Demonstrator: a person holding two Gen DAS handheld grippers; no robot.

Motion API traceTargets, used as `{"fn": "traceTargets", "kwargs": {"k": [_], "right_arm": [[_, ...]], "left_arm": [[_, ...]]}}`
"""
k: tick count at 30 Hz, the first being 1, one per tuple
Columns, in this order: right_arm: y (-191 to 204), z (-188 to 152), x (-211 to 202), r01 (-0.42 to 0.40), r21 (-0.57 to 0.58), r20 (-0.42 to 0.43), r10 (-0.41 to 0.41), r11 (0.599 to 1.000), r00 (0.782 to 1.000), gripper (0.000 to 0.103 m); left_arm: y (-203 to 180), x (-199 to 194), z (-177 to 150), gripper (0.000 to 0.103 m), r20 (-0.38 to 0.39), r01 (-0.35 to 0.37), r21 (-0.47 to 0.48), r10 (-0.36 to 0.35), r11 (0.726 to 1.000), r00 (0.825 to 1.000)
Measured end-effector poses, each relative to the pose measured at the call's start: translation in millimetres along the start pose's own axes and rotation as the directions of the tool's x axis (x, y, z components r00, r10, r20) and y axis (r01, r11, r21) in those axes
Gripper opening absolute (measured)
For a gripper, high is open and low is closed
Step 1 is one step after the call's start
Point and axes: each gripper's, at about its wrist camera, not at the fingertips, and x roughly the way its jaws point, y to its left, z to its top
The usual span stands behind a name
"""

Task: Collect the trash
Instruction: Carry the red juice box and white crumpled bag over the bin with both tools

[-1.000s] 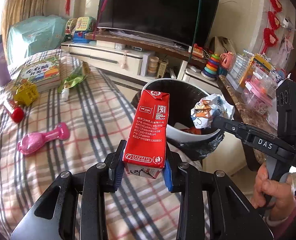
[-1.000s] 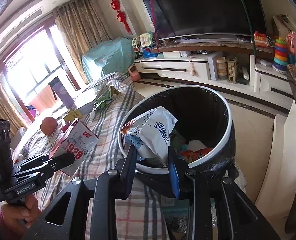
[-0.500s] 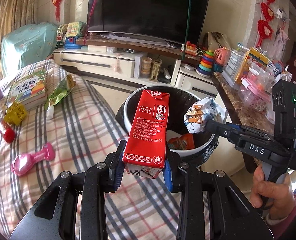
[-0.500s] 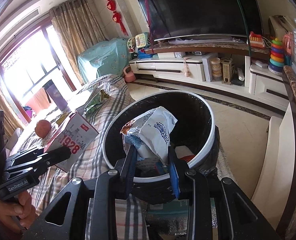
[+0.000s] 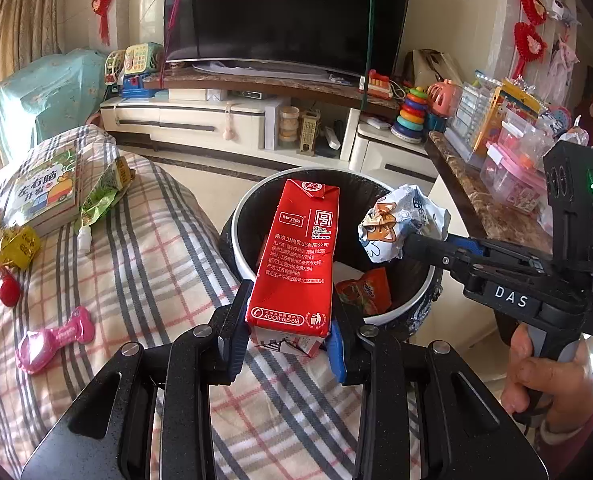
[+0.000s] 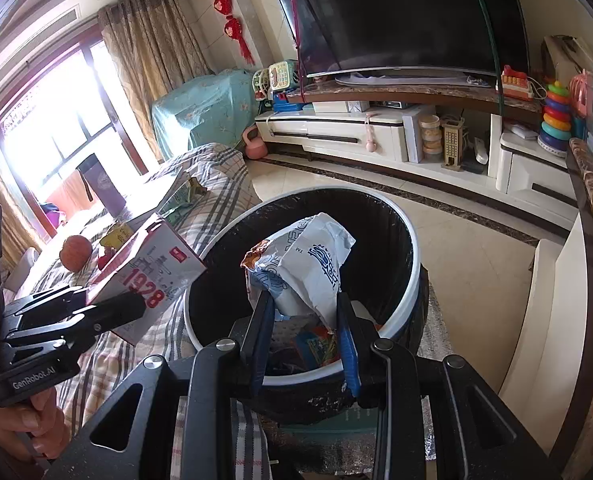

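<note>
My left gripper (image 5: 286, 344) is shut on a red milk carton (image 5: 296, 256), upright, held at the near rim of the black trash bin (image 5: 248, 216). The carton also shows in the right wrist view (image 6: 152, 280). My right gripper (image 6: 304, 332) is shut on a crumpled white snack wrapper (image 6: 308, 268) and holds it over the bin's opening (image 6: 376, 240). The wrapper also shows in the left wrist view (image 5: 400, 224). Red and orange packets (image 5: 364, 290) lie inside the bin.
The plaid-covered sofa (image 5: 136, 280) carries a book (image 5: 44, 188), a green wrapper (image 5: 104, 192), a yellow packet (image 5: 18, 246), a red item (image 5: 4, 288) and a pink toy (image 5: 52, 338). A TV cabinet (image 5: 216, 120) and a cluttered marble counter (image 5: 496, 208) stand behind the bin.
Both grippers have moved toward the bin with their loads. The carton and wrapper now sit lower and more directly over the bin's opening.
</note>
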Motion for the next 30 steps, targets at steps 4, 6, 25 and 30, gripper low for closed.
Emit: {"fn": "traceTargets", "kwargs": {"k": [4,6,25,30], "right_arm": [[0,2,1,0.001,-0.002,0.001,-0.001,1.0,1.0,0.031],[0,3,1,0.002,-0.005,0.002,-0.002,1.0,1.0,0.031],[-4,9,6,0.01,-0.012,-0.003,-0.01,1.0,1.0,0.031],[-5,10,7,0.013,-0.013,-0.003,-0.013,1.0,1.0,0.031]], "left_arm": [[-1,3,3,0.031,-0.003,-0.004,0.007,0.004,1.0,1.0],[-1,5,5,0.031,-0.005,-0.005,0.01,0.005,1.0,1.0],[-6,18,14,0.031,-0.025,-0.012,0.034,0.013,0.999,1.0],[-6,21,16,0.031,-0.029,-0.013,0.036,0.014,0.999,0.999]]}}
